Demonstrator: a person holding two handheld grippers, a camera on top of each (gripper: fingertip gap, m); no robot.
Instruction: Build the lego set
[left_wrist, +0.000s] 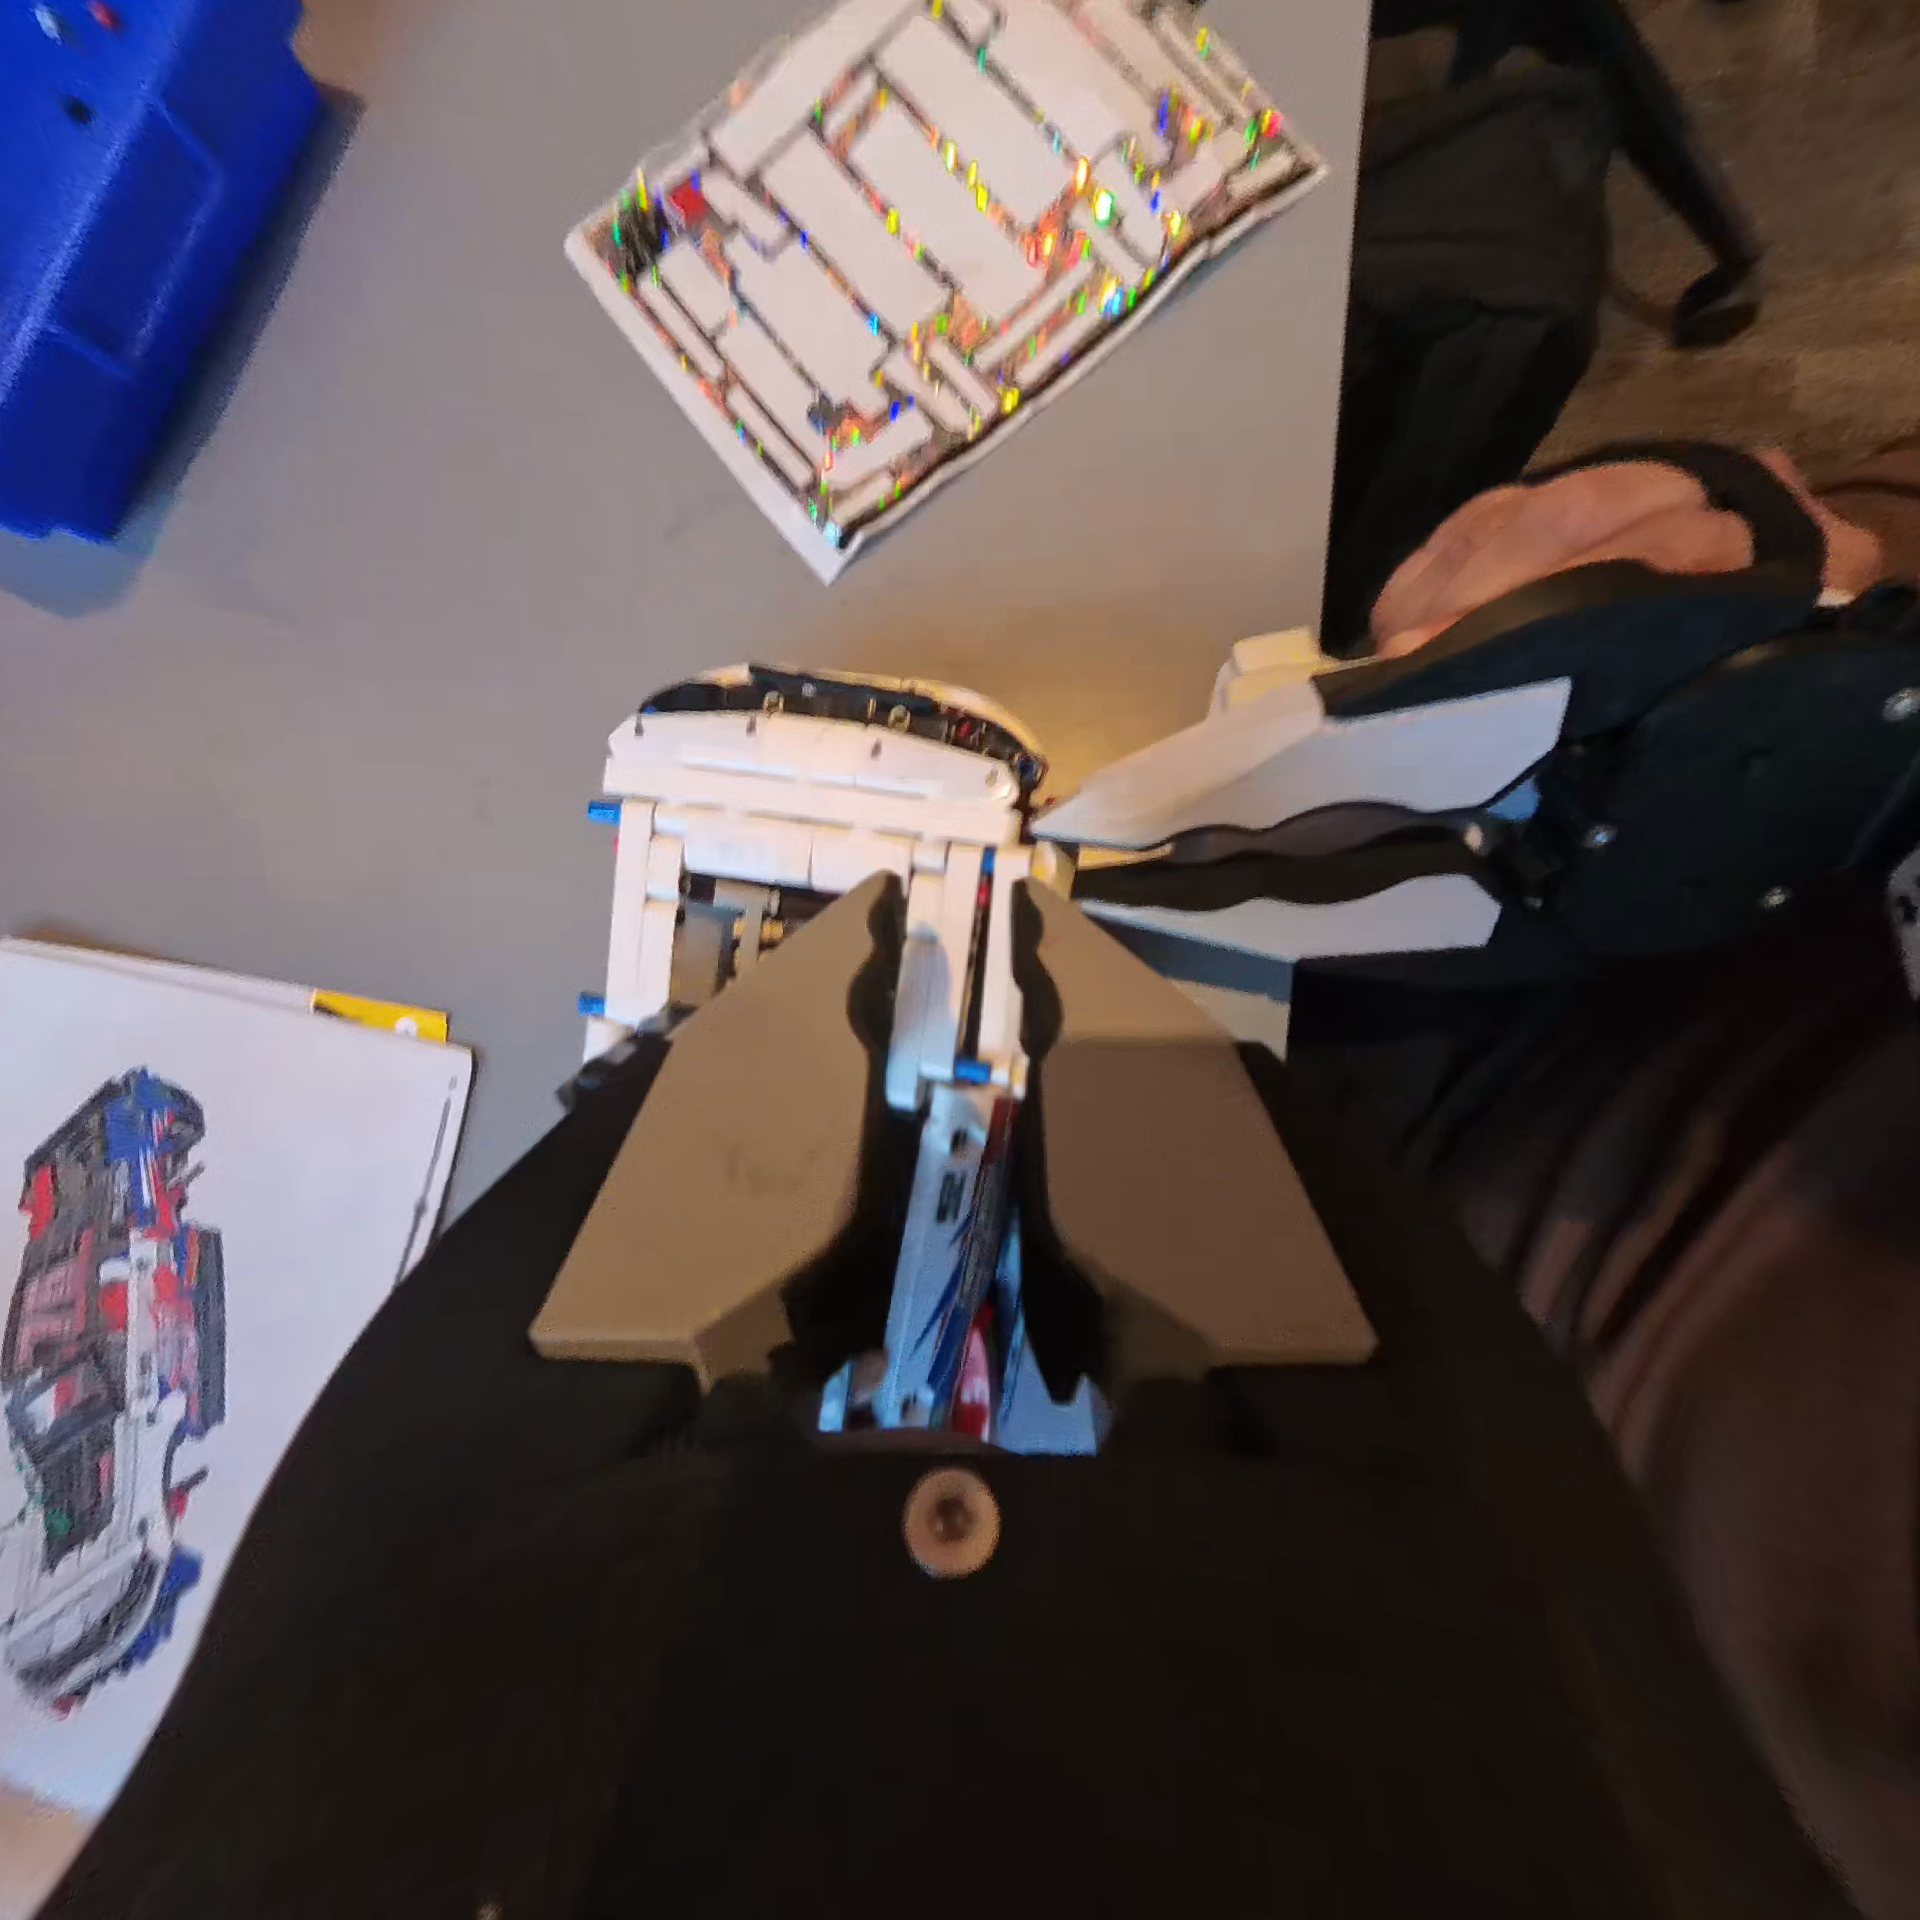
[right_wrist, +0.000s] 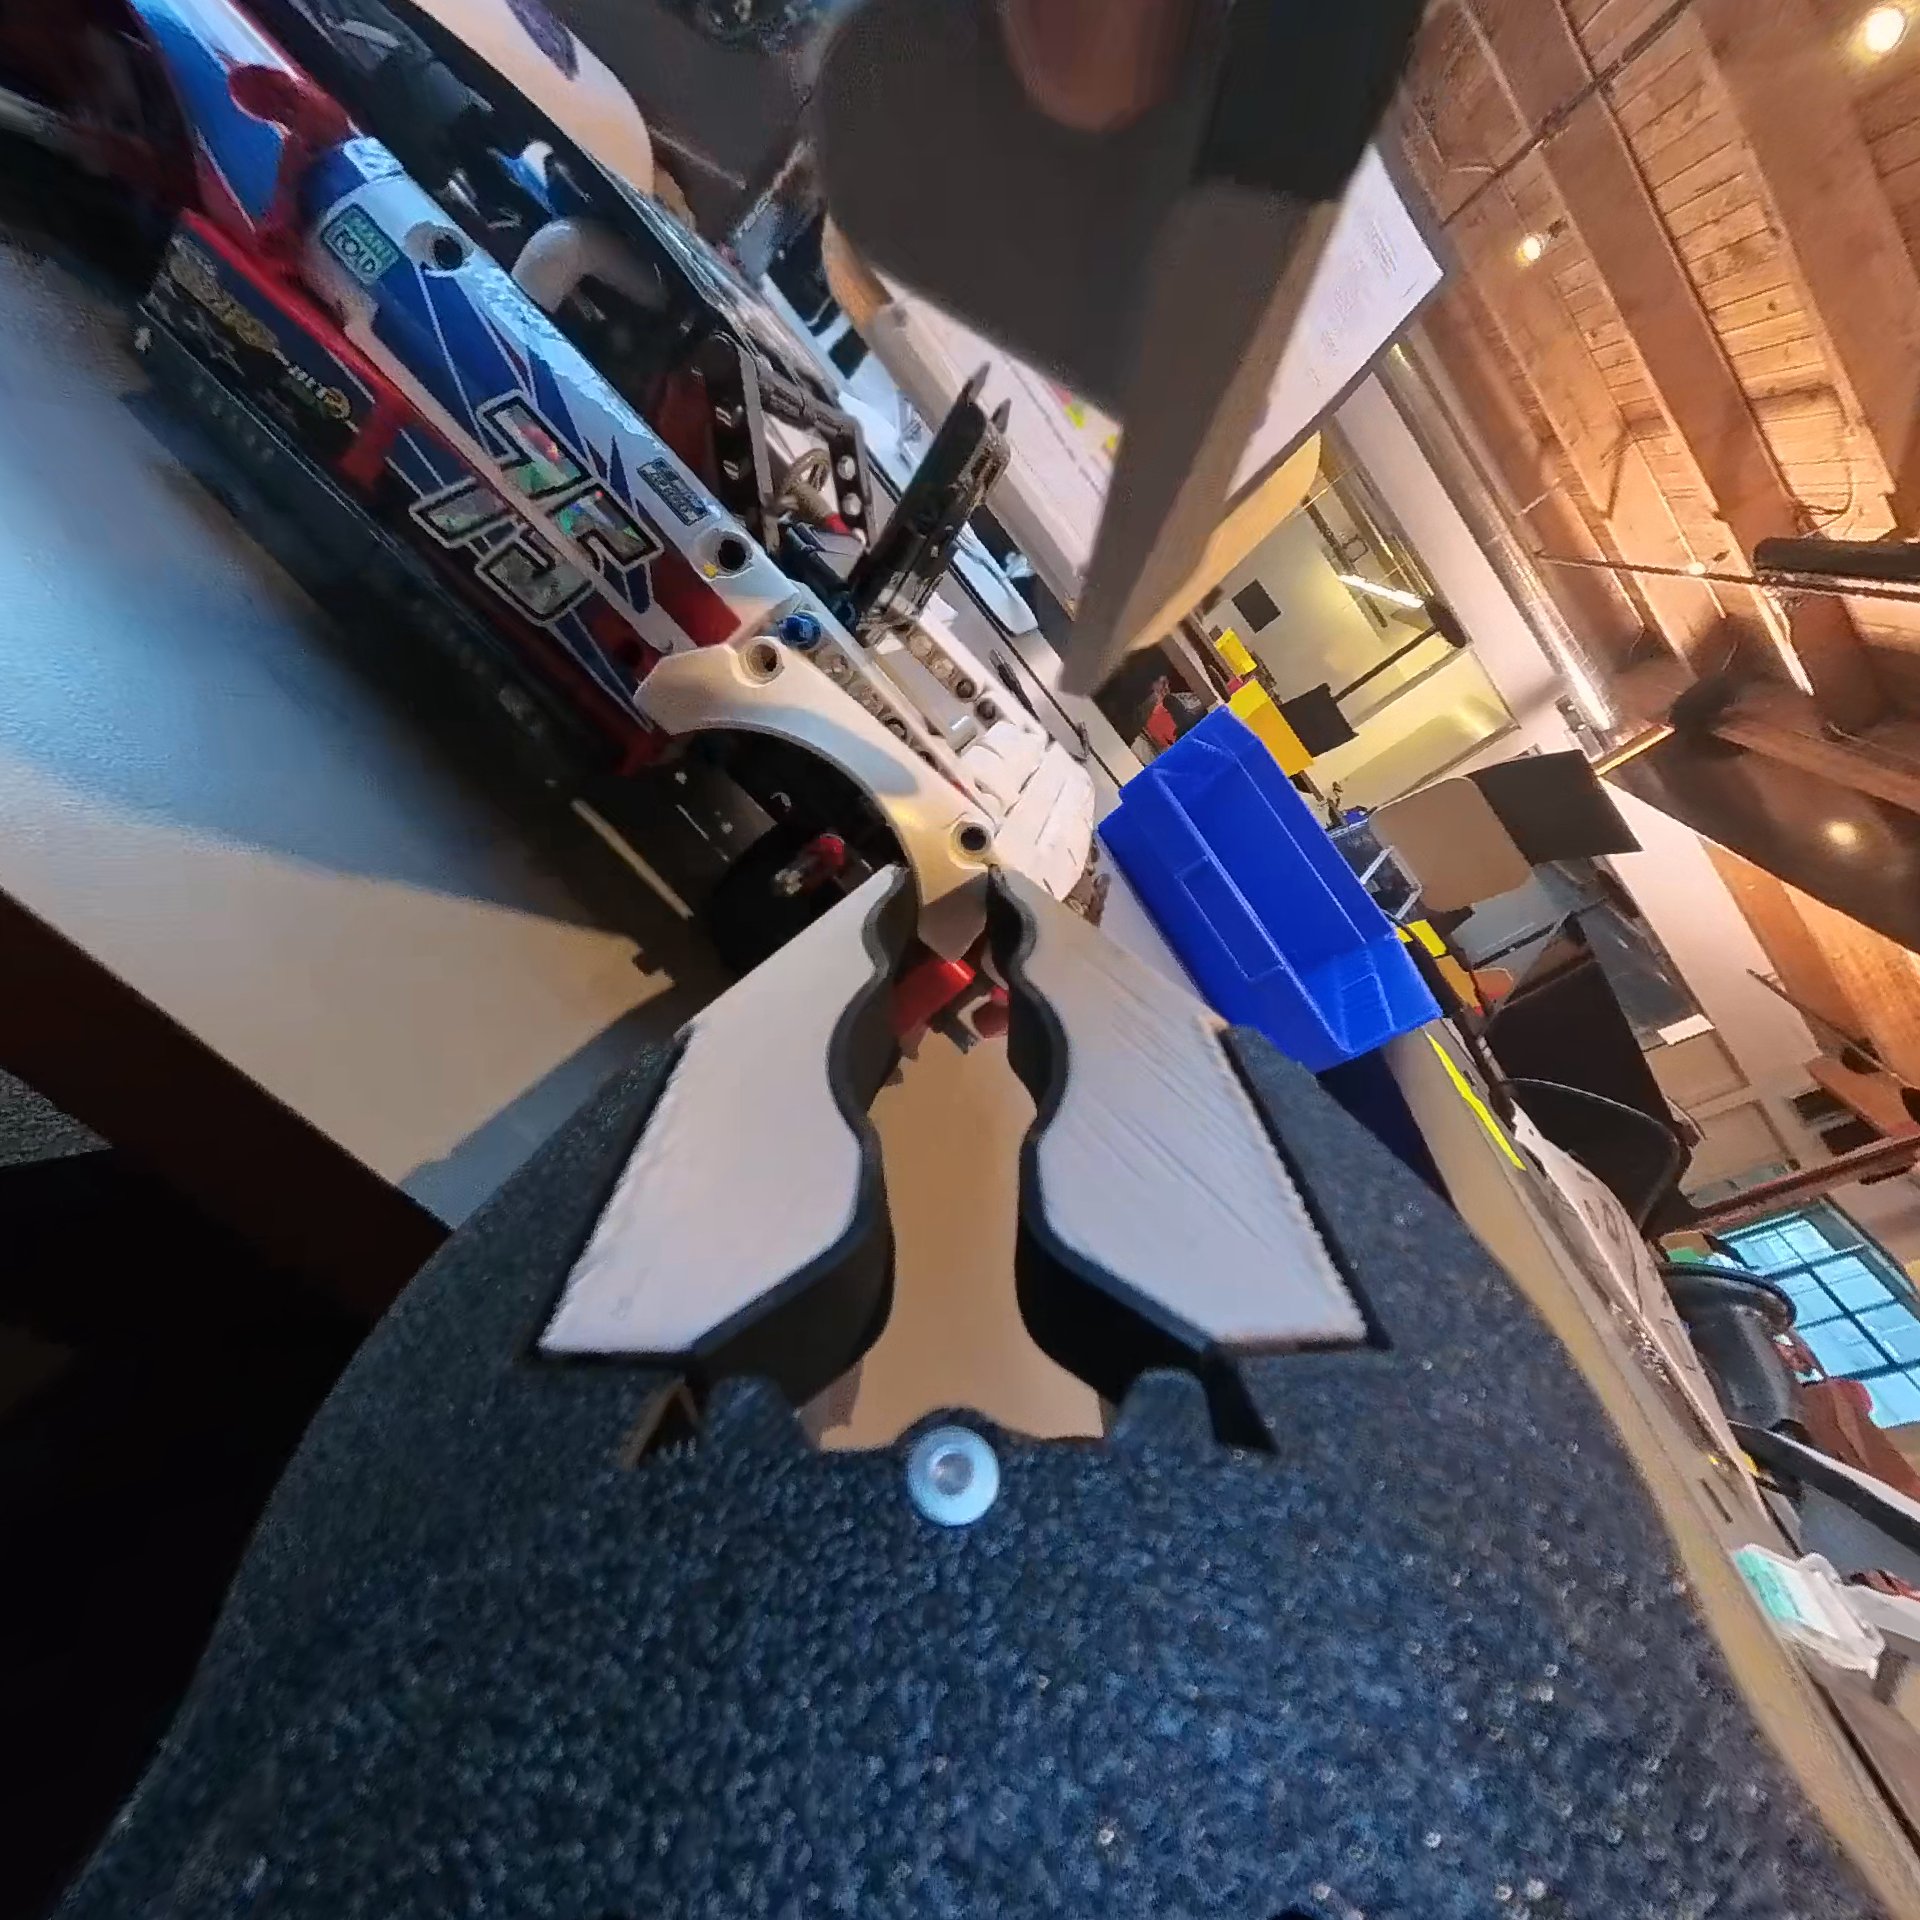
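The lego car (left_wrist: 810, 790), white with blue and red decals, stands on the grey table (left_wrist: 416, 644). In the left wrist view my left gripper (left_wrist: 951, 904) is closed around a white side beam (left_wrist: 940, 966) of the car, with both grey pads against it. My right gripper (left_wrist: 1060, 862) comes in from the right and pinches the car's near corner. In the right wrist view my right gripper (right_wrist: 945, 894) is shut on the lower end of the white wheel arch (right_wrist: 831, 748) of the car (right_wrist: 540, 499). A grey finger (right_wrist: 1195, 416) of the left gripper hangs above.
A blue bin (left_wrist: 114, 260) stands at the far left and also shows in the right wrist view (right_wrist: 1268, 894). A sticker sheet (left_wrist: 935, 260) lies beyond the car. An instruction booklet (left_wrist: 187, 1351) lies at the near left. The table edge (left_wrist: 1340, 416) runs close on the right.
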